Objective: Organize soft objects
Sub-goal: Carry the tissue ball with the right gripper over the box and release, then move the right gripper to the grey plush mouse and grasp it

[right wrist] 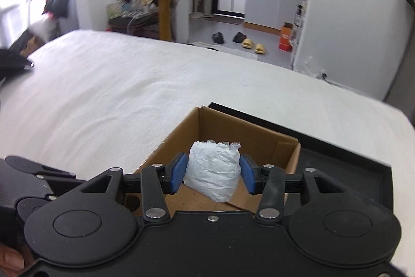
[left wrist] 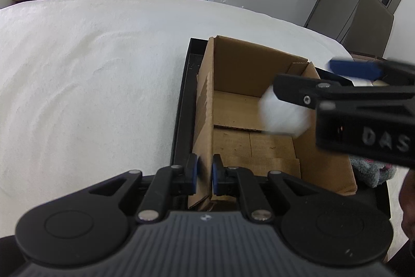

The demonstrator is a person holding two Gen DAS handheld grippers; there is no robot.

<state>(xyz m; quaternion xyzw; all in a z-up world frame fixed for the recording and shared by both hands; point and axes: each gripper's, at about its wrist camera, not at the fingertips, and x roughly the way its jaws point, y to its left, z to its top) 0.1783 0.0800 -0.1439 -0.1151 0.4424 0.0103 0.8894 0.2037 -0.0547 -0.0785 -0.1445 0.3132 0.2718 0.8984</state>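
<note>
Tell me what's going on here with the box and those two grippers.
A person is sorting soft things into a cardboard box that sits in a black tray on a white bed. The left gripper is shut on the box's wall. The right gripper stands open above the box, a white crumpled bundle between its pads.

**White bundle over the box**

The bundle (right wrist: 213, 170) is white, crinkly and soft, like a wrapped lump of paper or plastic. It looks blurred in the left view. It sits upright above the open brown box (right wrist: 272, 147), near the box's 3 o'clock wall in that view. A grey fluffy toy (left wrist: 373, 170) lies outside the box, at its 4 o'clock side, on the black tray (left wrist: 181, 121).
</note>
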